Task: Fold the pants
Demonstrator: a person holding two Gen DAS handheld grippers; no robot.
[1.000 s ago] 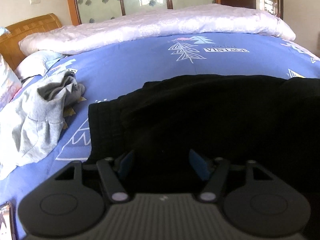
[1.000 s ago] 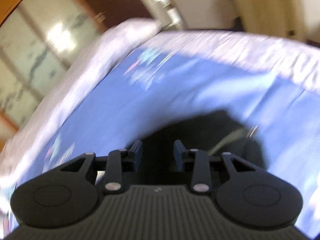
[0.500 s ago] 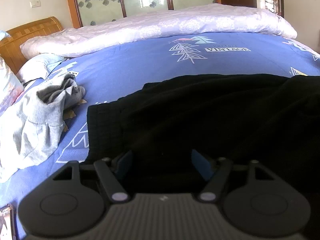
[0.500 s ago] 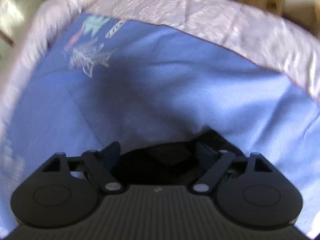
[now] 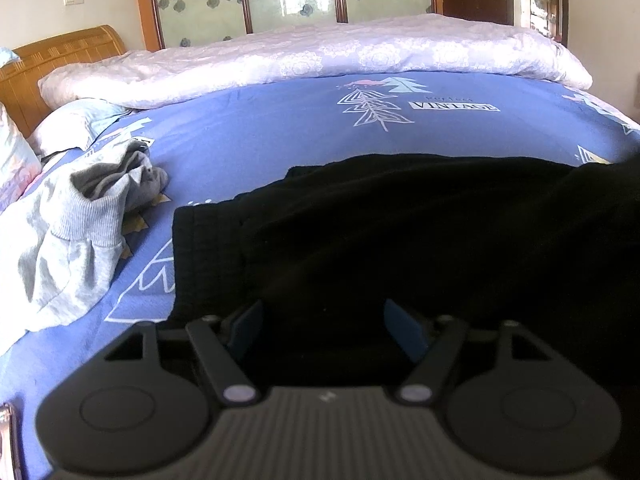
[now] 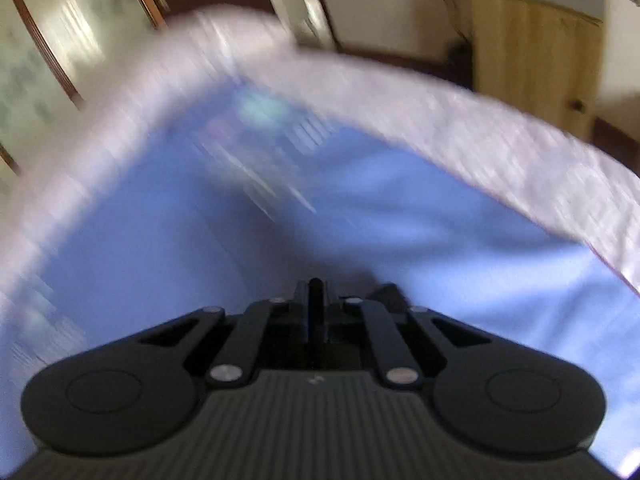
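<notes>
We have the black, soft-knit pants (image 5: 400, 240) lying flat on the blue printed bedsheet (image 5: 280, 136), directly ahead of and beneath the left gripper (image 5: 326, 326), whose jaws stand spread wide over the dark cloth without pinching it. The ribbed waistband end sits toward our left, and the long axis runs rightward across the bed, out of the left wrist view. That makes the left gripper the nearer one to the waistband. The right gripper (image 6: 316, 304) has its jaws pressed together; a sliver of black cloth shows just beside the tips, but we cannot tell whether any is pinched between them. We judge the next move depends on carrying the far right end over toward the waistband.

The right wrist view is heavily blurred, so the pants there are barely readable. A crumpled grey ribbed garment (image 5: 80, 232) lies apart on the left.
</notes>
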